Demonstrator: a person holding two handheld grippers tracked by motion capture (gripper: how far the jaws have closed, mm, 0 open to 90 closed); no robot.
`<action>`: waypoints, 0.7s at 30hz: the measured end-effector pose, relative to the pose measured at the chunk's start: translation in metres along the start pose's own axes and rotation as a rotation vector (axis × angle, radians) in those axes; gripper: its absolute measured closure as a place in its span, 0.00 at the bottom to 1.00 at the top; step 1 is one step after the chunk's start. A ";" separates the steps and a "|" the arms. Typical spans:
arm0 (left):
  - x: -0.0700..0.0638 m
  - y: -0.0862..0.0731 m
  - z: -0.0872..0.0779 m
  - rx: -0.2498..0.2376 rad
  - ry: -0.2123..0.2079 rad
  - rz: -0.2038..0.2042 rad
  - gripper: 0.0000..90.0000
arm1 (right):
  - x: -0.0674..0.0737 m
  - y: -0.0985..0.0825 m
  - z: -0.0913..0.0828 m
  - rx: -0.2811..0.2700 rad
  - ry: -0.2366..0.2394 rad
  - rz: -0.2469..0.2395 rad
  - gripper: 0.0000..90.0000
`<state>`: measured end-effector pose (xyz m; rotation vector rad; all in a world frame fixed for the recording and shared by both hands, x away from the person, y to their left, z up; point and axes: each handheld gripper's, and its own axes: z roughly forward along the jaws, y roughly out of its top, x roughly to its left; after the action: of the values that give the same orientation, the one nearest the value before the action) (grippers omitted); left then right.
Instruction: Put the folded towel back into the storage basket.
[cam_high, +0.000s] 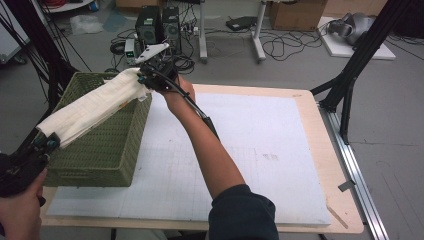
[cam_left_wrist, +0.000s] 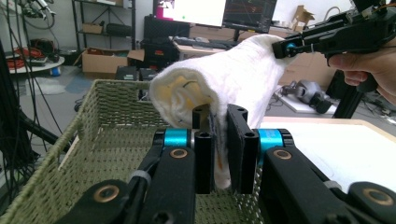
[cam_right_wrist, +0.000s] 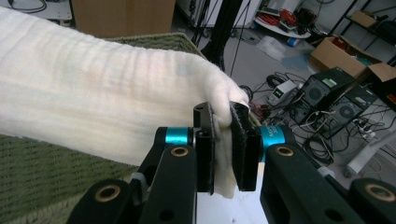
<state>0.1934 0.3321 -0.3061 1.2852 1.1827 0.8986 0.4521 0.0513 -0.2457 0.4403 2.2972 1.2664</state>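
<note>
High view: towel stretched diagonally over basket, both jaws pinching its ends.

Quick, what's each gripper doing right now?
Left gripper: closed on one end of the folded white cloth.
Right gripper: closed on the cloth's other end.

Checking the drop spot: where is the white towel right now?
High view, left side: the white towel hangs stretched above the green basket, clamped between left gripper and right gripper.
</note>
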 end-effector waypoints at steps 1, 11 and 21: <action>0.001 0.000 -0.001 -0.002 0.001 -0.004 0.91 | 0.001 0.002 0.002 -0.002 0.002 0.001 0.91; 0.011 -0.001 -0.006 -0.008 0.026 -0.021 0.91 | 0.007 0.018 0.019 -0.003 0.011 -0.016 0.91; 0.019 -0.008 -0.005 0.012 0.061 -0.031 0.91 | 0.013 0.021 0.042 0.023 0.024 -0.019 0.91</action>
<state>0.1914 0.3510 -0.3166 1.2538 1.2539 0.9149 0.4654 0.0979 -0.2498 0.4114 2.3325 1.2443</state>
